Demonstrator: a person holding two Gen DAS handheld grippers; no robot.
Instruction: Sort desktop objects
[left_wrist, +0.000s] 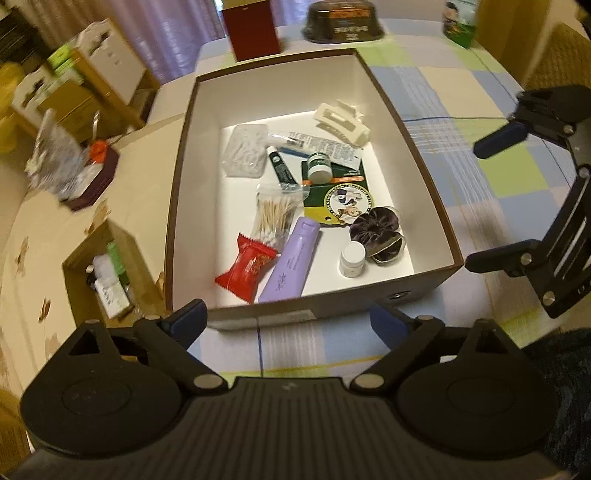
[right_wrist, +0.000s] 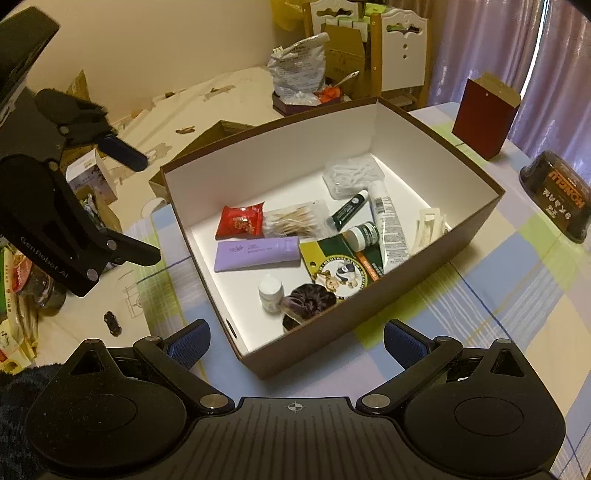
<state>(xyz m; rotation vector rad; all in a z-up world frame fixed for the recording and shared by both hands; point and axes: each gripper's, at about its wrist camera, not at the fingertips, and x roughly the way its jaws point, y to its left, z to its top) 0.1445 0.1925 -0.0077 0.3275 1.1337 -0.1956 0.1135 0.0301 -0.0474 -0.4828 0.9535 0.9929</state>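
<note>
A brown box (left_wrist: 280, 88) (right_wrist: 295, 147) with a white inside stands open on the checked tablecloth. Lying in it are a purple tube (left_wrist: 291, 262) (right_wrist: 256, 253), a red packet (left_wrist: 247, 269) (right_wrist: 240, 221), a bag of cotton swabs (left_wrist: 275, 216) (right_wrist: 295, 219), a small white jar (left_wrist: 352, 258) (right_wrist: 271, 290), a dark scrunchie (left_wrist: 375, 225) (right_wrist: 312, 299), a green card (left_wrist: 340, 199) (right_wrist: 338, 266), a green-lidded jar (left_wrist: 319, 168) (right_wrist: 364, 234), two tubes and a white hair claw (left_wrist: 341, 120) (right_wrist: 430, 227). My left gripper (left_wrist: 288, 319) (right_wrist: 136, 203) hovers open at the box's near edge. My right gripper (right_wrist: 297, 341) (left_wrist: 491, 199) is open and empty beside the box.
A dark red box (left_wrist: 253, 29) (right_wrist: 484, 114) and a dark lidded container (left_wrist: 343, 20) (right_wrist: 561, 195) stand beyond the brown box. A green carton (left_wrist: 460, 24) is at the far right. An open cardboard box (left_wrist: 107, 269) sits left of the table. A small black item (right_wrist: 112, 323) lies nearby.
</note>
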